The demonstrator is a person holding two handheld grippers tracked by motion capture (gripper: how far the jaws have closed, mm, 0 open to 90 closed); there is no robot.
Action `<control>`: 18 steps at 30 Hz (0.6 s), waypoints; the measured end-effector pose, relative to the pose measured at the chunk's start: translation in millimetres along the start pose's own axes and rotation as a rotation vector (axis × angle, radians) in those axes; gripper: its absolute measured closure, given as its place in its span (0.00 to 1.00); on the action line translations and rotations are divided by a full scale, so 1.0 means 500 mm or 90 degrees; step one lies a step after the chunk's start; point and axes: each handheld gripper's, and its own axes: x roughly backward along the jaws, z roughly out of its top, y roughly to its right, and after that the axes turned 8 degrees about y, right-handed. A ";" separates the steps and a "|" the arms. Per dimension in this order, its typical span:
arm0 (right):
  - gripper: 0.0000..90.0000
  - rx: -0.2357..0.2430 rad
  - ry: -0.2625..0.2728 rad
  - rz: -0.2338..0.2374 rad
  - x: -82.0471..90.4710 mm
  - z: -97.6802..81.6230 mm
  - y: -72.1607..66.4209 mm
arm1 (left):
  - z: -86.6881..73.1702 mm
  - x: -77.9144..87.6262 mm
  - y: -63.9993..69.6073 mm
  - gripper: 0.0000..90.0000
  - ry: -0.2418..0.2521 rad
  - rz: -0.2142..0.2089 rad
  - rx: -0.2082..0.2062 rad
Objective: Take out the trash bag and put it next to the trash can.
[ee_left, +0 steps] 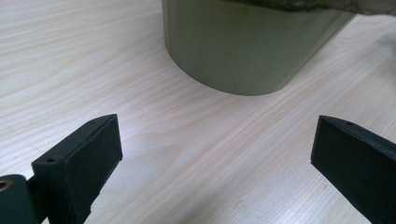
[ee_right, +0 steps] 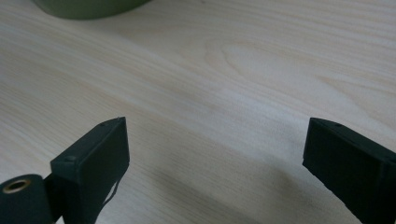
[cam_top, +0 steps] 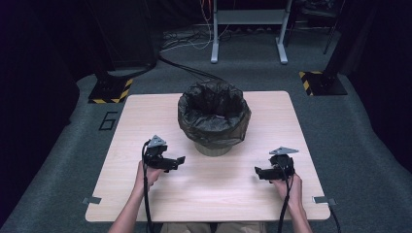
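A round olive-green bin (cam_top: 213, 147) lined with a black bag (cam_top: 214, 114) stands at the middle of the light wooden table (cam_top: 145, 111). My left gripper (cam_top: 180, 160) rests low over the table just left of the bin, pointing right, open and holding nothing. In the left gripper view the bin's wall (ee_left: 243, 51) is close ahead, between the spread jaws (ee_left: 215, 154). My right gripper (cam_top: 258, 172) sits near the table's right front, pointing left, open and holding nothing. The right gripper view has bare wood between the jaws (ee_right: 217, 158) and the bin's base (ee_right: 88, 7) at the top left.
Beyond the table are grey carpet, cables, a white metal stand (cam_top: 248, 29), and two black bases with yellow-black tape (cam_top: 111, 90) (cam_top: 323, 82). Grey brackets (cam_top: 91, 200) (cam_top: 323, 200) clip the table's front corners. Bare wood lies between the two grippers.
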 end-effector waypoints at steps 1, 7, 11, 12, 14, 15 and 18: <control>0.07 -0.007 0.000 0.004 0.003 0.004 0.000 | 0.004 0.004 -0.002 0.03 0.001 0.001 -0.002; 0.10 -0.004 0.014 0.011 0.036 0.058 0.001 | 0.035 0.019 -0.015 0.05 0.013 -0.003 0.007; 0.11 -0.019 0.031 0.033 0.056 0.099 0.001 | 0.061 0.026 -0.015 0.06 0.016 -0.004 0.001; 0.11 -0.013 0.035 0.038 0.059 0.109 0.001 | 0.067 0.028 -0.015 0.06 0.017 -0.005 0.000; 0.12 -0.011 0.038 0.043 0.065 0.128 -0.001 | 0.079 0.031 -0.017 0.06 0.021 -0.009 0.002; 0.12 -0.009 0.038 0.044 0.067 0.137 -0.001 | 0.084 0.032 -0.016 0.06 0.023 -0.011 0.003; 0.12 -0.004 0.040 0.046 0.071 0.154 -0.002 | 0.099 0.034 -0.016 0.07 0.023 -0.013 -0.002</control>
